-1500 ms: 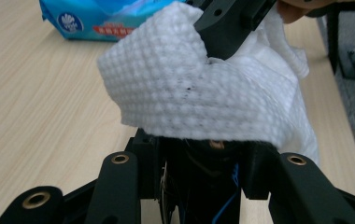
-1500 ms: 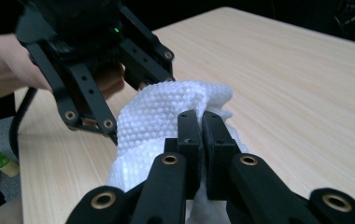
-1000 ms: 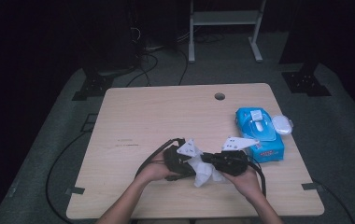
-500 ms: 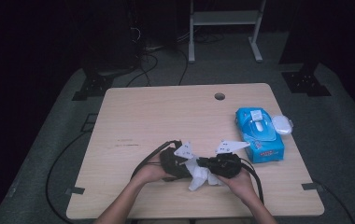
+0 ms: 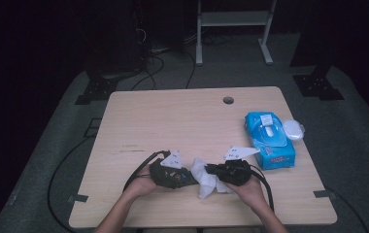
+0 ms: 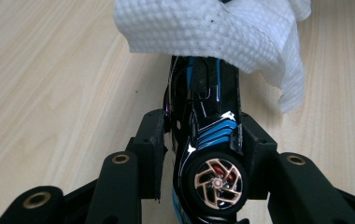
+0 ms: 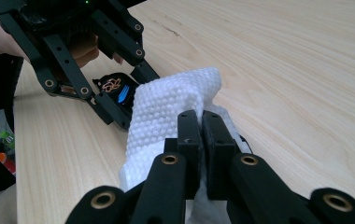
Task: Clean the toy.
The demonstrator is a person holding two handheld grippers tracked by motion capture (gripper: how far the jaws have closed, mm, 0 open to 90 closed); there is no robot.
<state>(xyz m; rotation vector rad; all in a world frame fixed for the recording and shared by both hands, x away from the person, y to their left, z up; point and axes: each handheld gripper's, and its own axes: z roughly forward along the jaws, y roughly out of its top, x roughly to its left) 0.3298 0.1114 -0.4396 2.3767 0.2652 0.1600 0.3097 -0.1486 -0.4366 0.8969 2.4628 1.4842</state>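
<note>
Wiping is the step in hand: the left gripper (image 6: 199, 154) clamps a black toy car (image 6: 208, 140) with blue stripes and a copper-spoked wheel, its pads pressing the car's flanks, though those jaws have just been closing a little further on it. The right gripper (image 7: 201, 135) has its jaws fully pinched on a white wipe (image 7: 166, 112), which drapes over the far end of the car. In the high view both grippers meet near the front edge of the table (image 5: 173, 121), the left gripper (image 5: 192, 175) and the right gripper (image 5: 210, 171) facing each other with the wipe (image 5: 204, 180) bunched between them and the car mostly hidden under it. A blue wipe pack (image 5: 269, 138) lies well apart to the right, near the table's edge. By my reading the cleaning is partway along, with only one end of the car covered. The next move likely calls for dragging the wipe along the body toward the wheel while the left gripper holds the car steady; a loose hold would let the car twist.
</note>
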